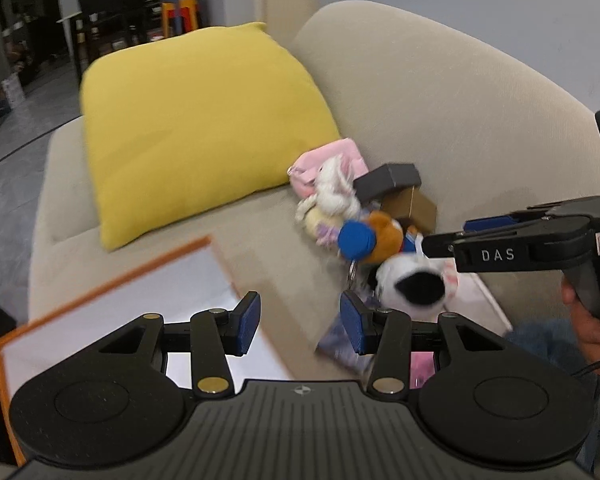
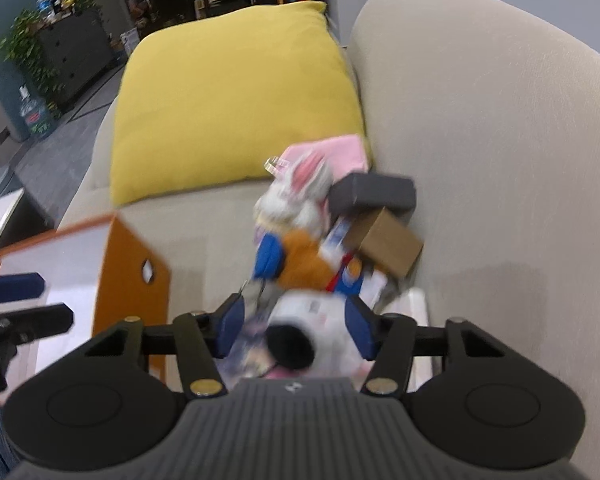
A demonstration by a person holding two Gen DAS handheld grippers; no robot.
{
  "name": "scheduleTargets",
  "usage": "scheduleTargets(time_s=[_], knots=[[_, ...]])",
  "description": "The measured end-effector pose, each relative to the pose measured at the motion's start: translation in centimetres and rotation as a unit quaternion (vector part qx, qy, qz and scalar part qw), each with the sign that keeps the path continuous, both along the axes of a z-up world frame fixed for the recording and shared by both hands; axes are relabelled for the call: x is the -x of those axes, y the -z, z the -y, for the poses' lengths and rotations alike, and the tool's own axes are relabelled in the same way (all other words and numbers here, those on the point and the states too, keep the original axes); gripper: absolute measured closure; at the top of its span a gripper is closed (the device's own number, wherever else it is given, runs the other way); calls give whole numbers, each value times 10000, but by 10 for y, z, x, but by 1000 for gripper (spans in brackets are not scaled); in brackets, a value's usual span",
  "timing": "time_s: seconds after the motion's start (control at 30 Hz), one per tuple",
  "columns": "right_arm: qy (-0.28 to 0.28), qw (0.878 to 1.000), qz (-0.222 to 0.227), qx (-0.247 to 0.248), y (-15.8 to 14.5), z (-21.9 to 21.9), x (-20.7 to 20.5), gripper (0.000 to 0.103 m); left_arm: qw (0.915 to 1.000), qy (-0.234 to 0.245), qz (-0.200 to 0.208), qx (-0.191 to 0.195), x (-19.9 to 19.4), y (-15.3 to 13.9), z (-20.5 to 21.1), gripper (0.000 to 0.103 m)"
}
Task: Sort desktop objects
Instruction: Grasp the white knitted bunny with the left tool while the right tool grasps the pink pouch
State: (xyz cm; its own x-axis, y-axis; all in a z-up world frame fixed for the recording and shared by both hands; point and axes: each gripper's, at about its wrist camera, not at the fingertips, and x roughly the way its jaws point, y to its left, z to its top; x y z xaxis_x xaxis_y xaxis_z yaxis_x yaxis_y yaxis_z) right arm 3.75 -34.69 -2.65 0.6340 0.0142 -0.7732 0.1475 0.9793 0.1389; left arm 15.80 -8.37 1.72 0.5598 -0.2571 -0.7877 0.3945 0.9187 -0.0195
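Now right gripper (image 2: 296,330) jaws clamped on black-nosed white plush (image 2: 300,332), nose toward camera; left gripper (image 1: 300,322) jaws apart, empty.

3 plush toys (image 2: 300,264) — 2 boxes (image 2: 374,194)

The sofa (image 1: 440,100) is matt beige woven cloth, the yellow cushion (image 1: 196,128) a smooth matt fabric; the black-and-white plush toy (image 2: 316,320) looks fuzzy, the brown box (image 2: 388,246) is dull cardboard, and the tool (image 1: 300,322) is matt black plastic with ribbed blue pads (image 1: 249,322)
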Motion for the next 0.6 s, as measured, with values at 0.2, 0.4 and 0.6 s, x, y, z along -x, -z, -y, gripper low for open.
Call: scheduleTargets(time_s=[0.2, 0.4, 0.6], knots=[[179, 9998, 72, -66, -7, 32, -54, 55, 9987, 502, 97, 57, -59, 11, 31, 46], [232, 9991, 46, -353, 3, 48, -97, 55, 9968, 790, -47, 67, -111, 44, 60, 43], [361, 9979, 52, -537, 22, 58, -121, 55, 9946, 1011, -228, 29, -145, 79, 81, 40]])
